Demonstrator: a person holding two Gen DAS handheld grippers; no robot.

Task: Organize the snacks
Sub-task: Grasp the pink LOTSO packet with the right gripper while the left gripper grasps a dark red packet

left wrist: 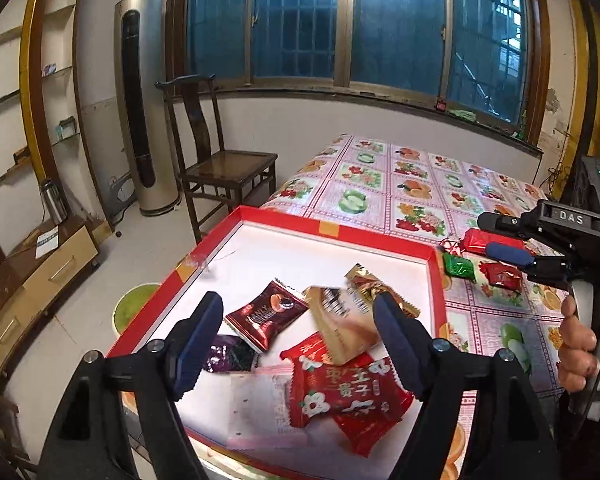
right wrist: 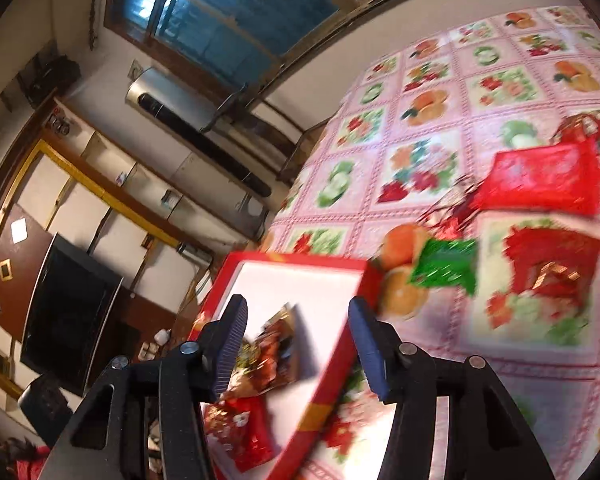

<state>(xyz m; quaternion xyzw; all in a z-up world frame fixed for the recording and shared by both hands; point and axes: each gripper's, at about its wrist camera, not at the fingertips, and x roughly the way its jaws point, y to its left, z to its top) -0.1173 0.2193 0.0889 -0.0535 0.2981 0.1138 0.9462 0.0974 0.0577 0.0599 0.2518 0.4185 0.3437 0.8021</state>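
my left gripper (left wrist: 298,338) is nearest, its jaws released and gripping nothing above the red-rimmed box (left wrist: 336,232), where a beige packet (left wrist: 342,330), blurred between the pads, lies on the pile with the red snack packet (left wrist: 340,394) and a dark red one (left wrist: 266,316). my right gripper (right wrist: 298,348) is also wide and empty, over the box's right rim. i judge one drop is just finished; next i must bring it to the loose candies on the tablecloth (left wrist: 412,184), perhaps the green candy (right wrist: 446,266), and close on it.
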